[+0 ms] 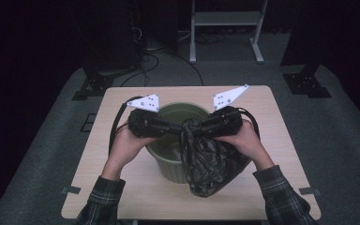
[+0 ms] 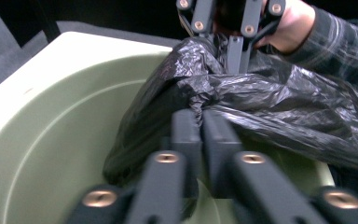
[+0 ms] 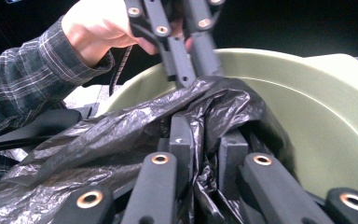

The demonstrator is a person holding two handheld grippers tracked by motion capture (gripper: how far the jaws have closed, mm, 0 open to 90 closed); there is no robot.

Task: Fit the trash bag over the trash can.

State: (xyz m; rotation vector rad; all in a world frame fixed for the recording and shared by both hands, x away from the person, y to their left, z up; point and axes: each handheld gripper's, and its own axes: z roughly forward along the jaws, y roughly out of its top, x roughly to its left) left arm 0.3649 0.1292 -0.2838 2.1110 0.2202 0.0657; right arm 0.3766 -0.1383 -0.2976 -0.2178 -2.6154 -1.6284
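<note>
A green plastic bin (image 1: 168,166) stands upright in the middle of the table. A crumpled black trash bag (image 1: 206,161) hangs over the bin's near right rim and down its outer side. My left gripper (image 1: 180,127) comes in from the left over the bin mouth, shut on the bag's top edge (image 2: 200,100). From the right, my right gripper (image 1: 194,126) meets it, shut on the same gathered edge (image 3: 200,126). The two grippers' tips nearly touch. The bin's pale green inside wall (image 2: 74,126) shows beneath the bag (image 3: 121,126).
The light wooden table (image 1: 122,187) has bare surface all around the bin. Behind the table are a dark stand (image 1: 98,70), cables on the grey floor and a white frame (image 1: 225,28).
</note>
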